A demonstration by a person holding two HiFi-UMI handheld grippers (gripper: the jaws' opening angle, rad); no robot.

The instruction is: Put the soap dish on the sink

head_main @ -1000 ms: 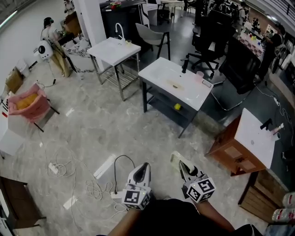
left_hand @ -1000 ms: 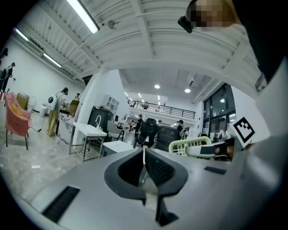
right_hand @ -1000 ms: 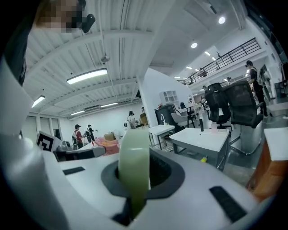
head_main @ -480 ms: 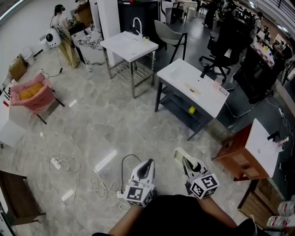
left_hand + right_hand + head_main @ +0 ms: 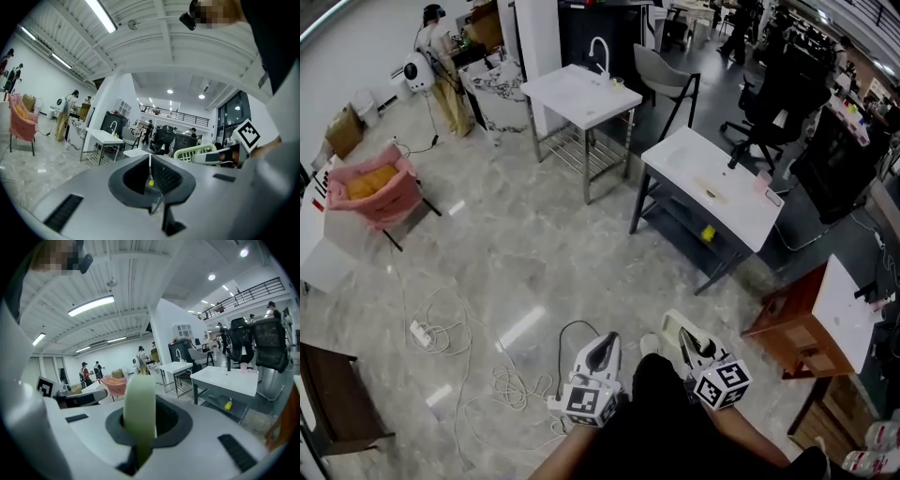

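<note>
Pinching the pale green soap dish, the right gripper has its jaws pressed onto the dish's edge. In the right gripper view the dish stands on edge and rises straight out of the jaws. In the head view it projects forward past the fingertips, over bare floor.

Left gripper: jaws pressed together with only a thin slit between them, nothing held. It sits just beside the right gripper, on that gripper's left, both carried low in front of the person and pointing the same way.

Ahead of both grippers and off to the right, well apart from them, stands the white sink on a dark frame. A black faucet is at its far edge and a small yellow item lies on the shelf under it. The soap dish is nowhere near this sink's top.

Further ahead, beyond that unit, stands a second white sink with a white faucet, on a metal frame.

To the left of the left gripper, loose white cable lies on the floor. Further out on that side stands a pink chair.

To the right of the right gripper stands a wooden cabinet with a white top.
</note>
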